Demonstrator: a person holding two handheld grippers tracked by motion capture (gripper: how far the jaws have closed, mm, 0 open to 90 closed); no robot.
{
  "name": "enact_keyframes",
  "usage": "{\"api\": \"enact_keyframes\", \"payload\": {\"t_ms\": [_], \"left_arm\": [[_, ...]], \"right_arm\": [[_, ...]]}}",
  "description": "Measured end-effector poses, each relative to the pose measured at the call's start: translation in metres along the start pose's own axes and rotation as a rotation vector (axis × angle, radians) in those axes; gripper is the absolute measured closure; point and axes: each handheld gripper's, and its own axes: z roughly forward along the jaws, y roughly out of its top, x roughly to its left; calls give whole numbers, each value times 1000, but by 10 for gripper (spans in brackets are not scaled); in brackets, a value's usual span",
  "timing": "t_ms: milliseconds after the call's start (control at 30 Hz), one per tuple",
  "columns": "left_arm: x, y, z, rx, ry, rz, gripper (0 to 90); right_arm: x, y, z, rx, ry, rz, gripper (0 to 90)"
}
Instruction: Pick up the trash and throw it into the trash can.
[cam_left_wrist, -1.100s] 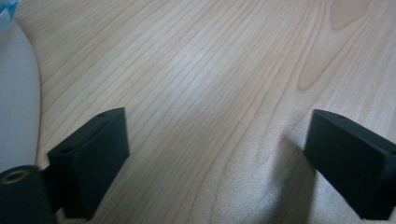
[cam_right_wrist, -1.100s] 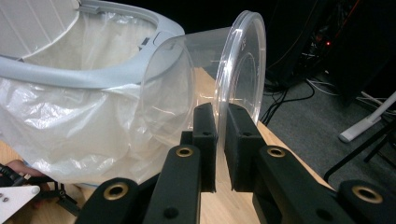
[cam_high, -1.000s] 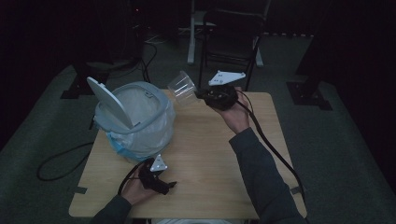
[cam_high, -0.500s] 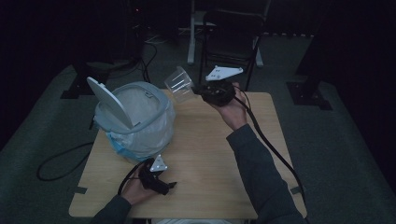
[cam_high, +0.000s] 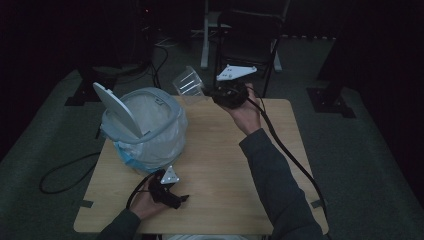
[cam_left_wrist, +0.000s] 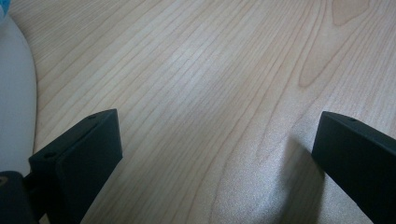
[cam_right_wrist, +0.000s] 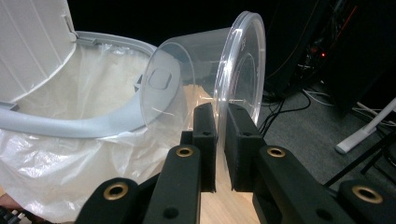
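The right tongs (cam_right_wrist: 220, 140) are closed on the rim of a clear plastic cup (cam_right_wrist: 205, 79), one jaw inside the wall and one outside, with the pads pressed onto the thin plastic. In the high view the same right tongs (cam_high: 212, 95) hold the clear plastic cup (cam_high: 189, 84) in the air above the far edge of the wooden surface (cam_high: 220, 165), tipped onto its side with its bottom toward the bin and its open mouth toward the tongs. The cup sits just beside the far rim of a grey bin (cam_high: 145, 127), which stands on the left part of the surface and is lined with a pale plastic bag (cam_high: 150, 150); its white lid (cam_high: 116, 110) stands tilted up at the bin's left side. From the right gripper view the bin's grey rim (cam_right_wrist: 70, 126) and the bag (cam_right_wrist: 60, 186) lie close behind and below the cup, though whether cup and rim touch cannot be told. The left tongs (cam_high: 172, 197) rest low at the near edge of the surface, just in front of the bin, in the person's left hand (cam_high: 145, 205). In the left gripper view the left tongs (cam_left_wrist: 217, 154) stand wide open with nothing but bare wood grain between the jaws. A dark chair (cam_high: 250, 35) stands on the floor beyond the surface.
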Motion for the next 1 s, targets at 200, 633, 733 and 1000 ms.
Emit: {"api": "enact_keyframes", "payload": {"t_ms": [200,633,733,1000], "left_arm": [[0,0,0,-3,-1,-3,21],[0,0,0,-3,-1,-2,21],[0,0,0,-3,0,-3,21],[0,0,0,-3,-2,-2,21]], "right_arm": [[-1,7,2,-11,-3,7,832],[-2,17,9,-3,-7,1,832],[-3,19,10,-6,-12,5,832],[-5,24,13,-4,-20,6,832]]}}
